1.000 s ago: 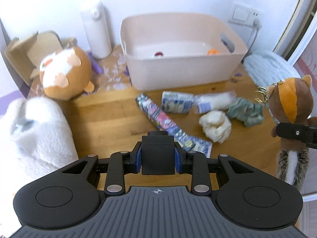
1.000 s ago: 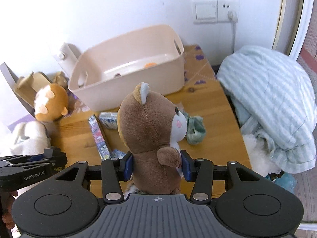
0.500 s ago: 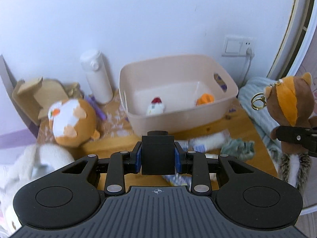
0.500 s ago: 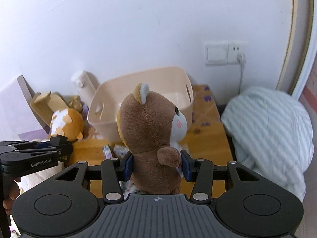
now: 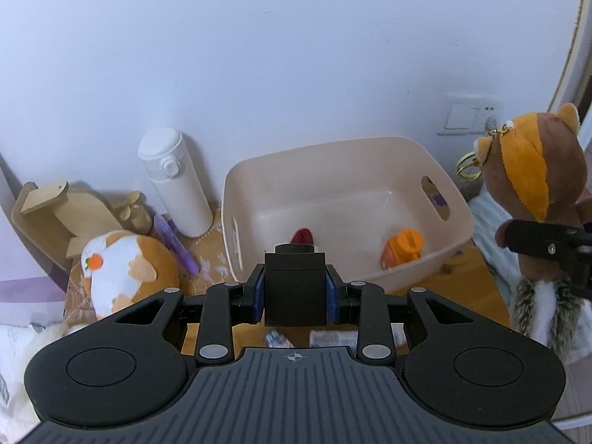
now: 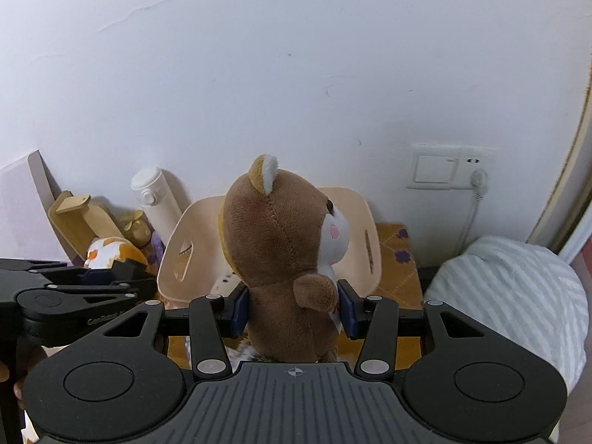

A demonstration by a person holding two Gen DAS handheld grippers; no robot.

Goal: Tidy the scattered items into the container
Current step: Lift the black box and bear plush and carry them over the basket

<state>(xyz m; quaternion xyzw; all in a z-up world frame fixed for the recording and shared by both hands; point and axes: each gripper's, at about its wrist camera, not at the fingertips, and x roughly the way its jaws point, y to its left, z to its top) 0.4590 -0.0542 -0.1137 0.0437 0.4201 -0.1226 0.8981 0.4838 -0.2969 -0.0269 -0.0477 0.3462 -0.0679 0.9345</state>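
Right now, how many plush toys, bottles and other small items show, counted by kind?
Plush toys: 2, the brown squirrel plush and the round orange-white plush.
White bottles: 1.
Items inside the beige bin: 2, orange and red.
Black blocks held: 1.
Total: 6.

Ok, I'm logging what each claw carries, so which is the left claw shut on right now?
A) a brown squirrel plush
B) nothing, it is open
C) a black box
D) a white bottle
C: in the left wrist view the left claw is clamped on a black box, while the squirrel plush sits in the right claw.
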